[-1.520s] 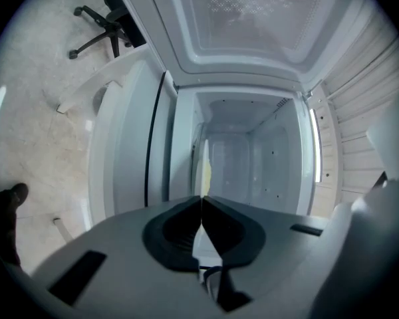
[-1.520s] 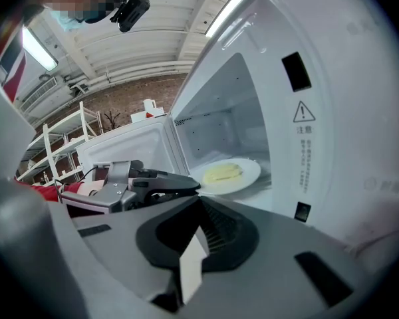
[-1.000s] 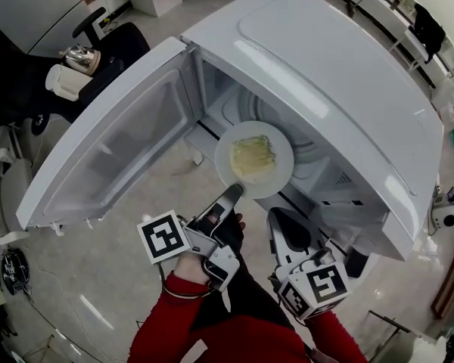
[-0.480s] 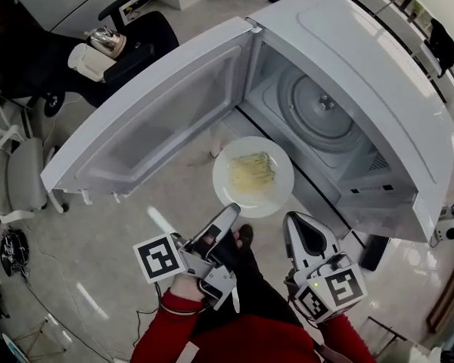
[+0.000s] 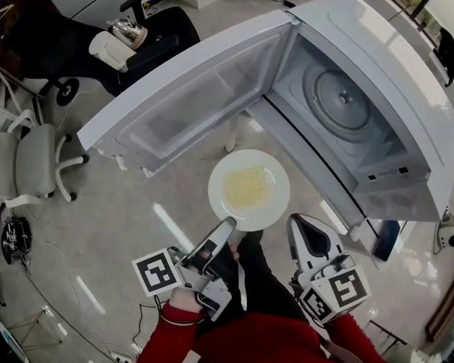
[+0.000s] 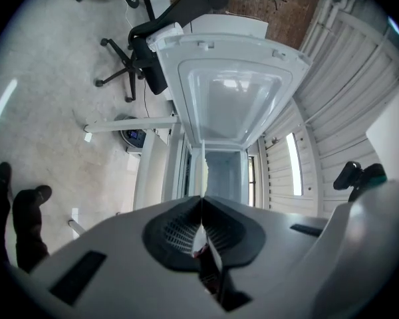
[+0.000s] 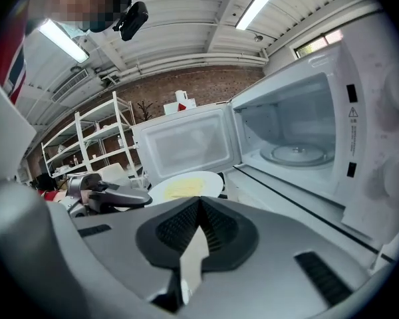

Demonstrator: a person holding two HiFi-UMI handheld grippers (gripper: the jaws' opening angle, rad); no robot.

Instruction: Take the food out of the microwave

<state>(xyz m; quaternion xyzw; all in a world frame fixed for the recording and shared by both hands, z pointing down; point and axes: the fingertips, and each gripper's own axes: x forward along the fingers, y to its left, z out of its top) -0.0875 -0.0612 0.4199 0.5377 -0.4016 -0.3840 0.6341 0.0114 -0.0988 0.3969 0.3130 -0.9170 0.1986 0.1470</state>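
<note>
A white plate [image 5: 249, 190] with flat yellow food [image 5: 247, 186] hangs level over the floor, in front of the open white microwave [image 5: 378, 66]. My left gripper [image 5: 227, 228] is shut on the plate's near rim; in the left gripper view the plate shows only as a thin white edge [image 6: 201, 178] running out from the closed jaws. My right gripper [image 5: 309, 234] is beside the plate on the right, shut and holding nothing. The right gripper view shows its jaws [image 7: 199, 205] together, with the plate [image 7: 186, 186] and the left gripper [image 7: 113, 195] beyond them. The glass turntable [image 5: 340, 99] is bare.
The microwave door [image 5: 189, 100] stands swung wide to the left. A grey office chair [image 5: 26, 165] is at the left. A black chair at the back carries a kettle [image 5: 126, 30] and a white jug [image 5: 108, 51]. A dark object [image 5: 386, 240] lies by the microwave's near corner.
The plate has come out of the microwave cavity toward me, held by the left gripper. Both grippers have drawn back, and the turntable now lies uncovered.
</note>
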